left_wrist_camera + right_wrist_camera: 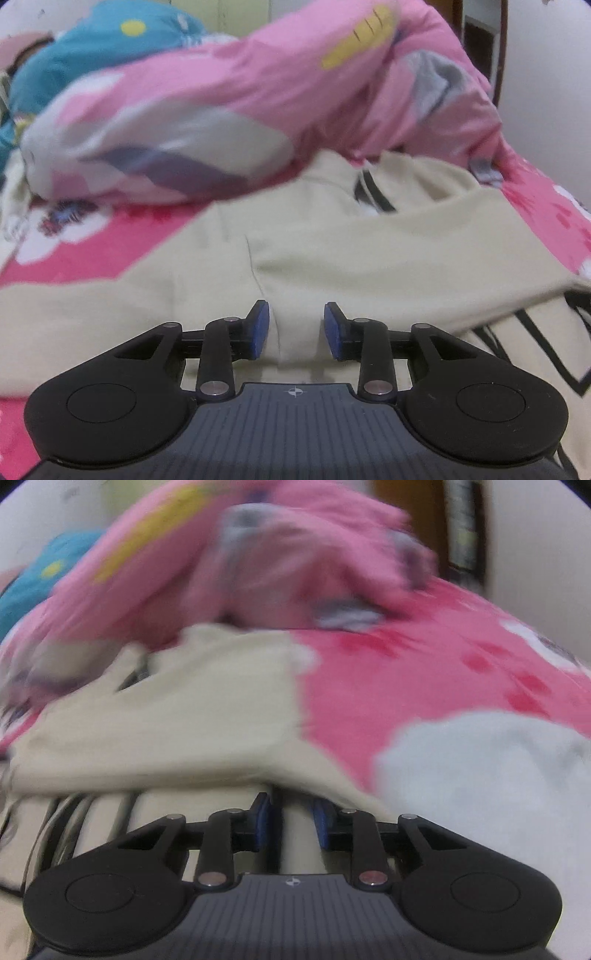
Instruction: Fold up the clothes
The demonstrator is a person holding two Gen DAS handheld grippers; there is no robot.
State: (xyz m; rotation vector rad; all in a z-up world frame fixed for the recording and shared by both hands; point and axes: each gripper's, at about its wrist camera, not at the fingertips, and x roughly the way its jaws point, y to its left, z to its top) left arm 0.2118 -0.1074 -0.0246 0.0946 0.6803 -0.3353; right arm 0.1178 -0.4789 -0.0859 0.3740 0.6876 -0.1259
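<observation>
1. Cream garment (332,258) with black line print lay spread on the pink floral bedsheet (74,258), partly tucked under the bunched pink quilt (229,110).
2. My left gripper (296,330) hung just above the cream cloth, jaws apart, blue pads (261,328) clear, nothing clamped.
3. My right gripper (291,821) sat at the garment's (166,720) right edge. Jaws were narrowly parted with a strip of cream fabric between the pads (263,821); can't tell if it was pinched, view too blurred.
4. Teal fabric (92,48) sat far left, behind the quilt.
</observation>
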